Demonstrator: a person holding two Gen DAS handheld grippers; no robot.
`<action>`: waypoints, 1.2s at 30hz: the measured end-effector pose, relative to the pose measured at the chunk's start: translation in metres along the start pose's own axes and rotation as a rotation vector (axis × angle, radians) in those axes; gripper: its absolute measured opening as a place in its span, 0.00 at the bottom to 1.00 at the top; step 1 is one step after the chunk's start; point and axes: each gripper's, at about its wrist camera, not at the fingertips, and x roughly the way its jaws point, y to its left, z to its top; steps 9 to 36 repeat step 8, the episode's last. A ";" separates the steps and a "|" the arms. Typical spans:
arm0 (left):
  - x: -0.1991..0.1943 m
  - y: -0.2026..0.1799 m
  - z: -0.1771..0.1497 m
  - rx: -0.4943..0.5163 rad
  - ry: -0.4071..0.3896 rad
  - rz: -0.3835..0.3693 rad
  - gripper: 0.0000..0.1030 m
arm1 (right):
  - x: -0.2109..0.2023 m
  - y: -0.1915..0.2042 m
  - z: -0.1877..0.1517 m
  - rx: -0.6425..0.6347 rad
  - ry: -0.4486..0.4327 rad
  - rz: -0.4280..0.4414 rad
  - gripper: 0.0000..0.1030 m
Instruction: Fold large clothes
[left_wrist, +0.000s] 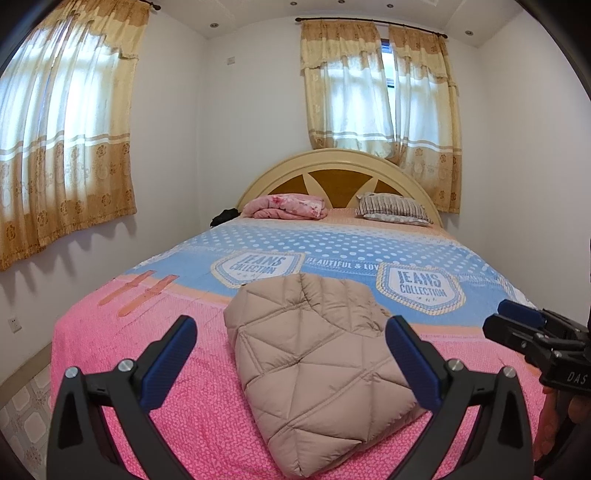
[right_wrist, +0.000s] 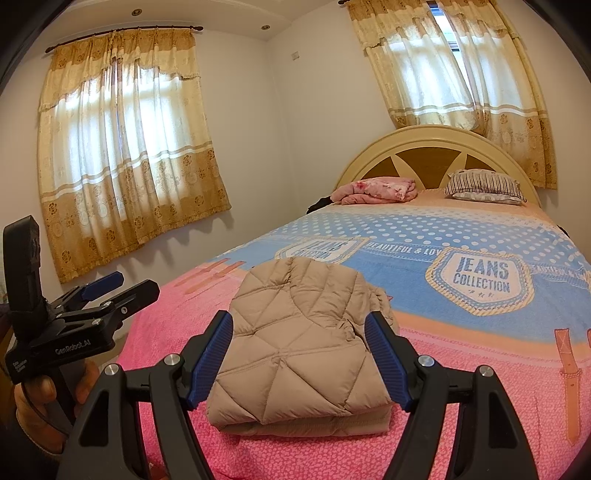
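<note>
A beige quilted down jacket (left_wrist: 314, 362) lies folded into a compact bundle on the pink part of the bedspread (left_wrist: 147, 350); it also shows in the right wrist view (right_wrist: 295, 350). My left gripper (left_wrist: 291, 347) is open and empty, held above the near end of the jacket, not touching it. My right gripper (right_wrist: 299, 343) is open and empty, its fingers either side of the bundle in view, raised over it. The right gripper also shows at the right edge of the left wrist view (left_wrist: 524, 325), and the left gripper at the left of the right wrist view (right_wrist: 110, 288).
The bed has a pink and blue "Jeans Collection" spread (right_wrist: 480, 280). A folded pink blanket (left_wrist: 286, 206) and a striped pillow (left_wrist: 393, 210) lie by the cream headboard (left_wrist: 340, 162). Curtained windows (left_wrist: 62, 140) are on the walls. A tiled floor (left_wrist: 26, 413) runs along the bed's left side.
</note>
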 end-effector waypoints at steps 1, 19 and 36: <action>0.000 0.001 0.000 0.001 -0.004 0.000 1.00 | 0.000 0.001 0.000 0.000 0.001 0.000 0.72; 0.001 -0.003 0.000 0.033 -0.021 -0.009 1.00 | 0.001 -0.002 -0.003 0.003 0.006 0.000 0.72; 0.001 -0.003 0.000 0.033 -0.021 -0.009 1.00 | 0.001 -0.002 -0.003 0.003 0.006 0.000 0.72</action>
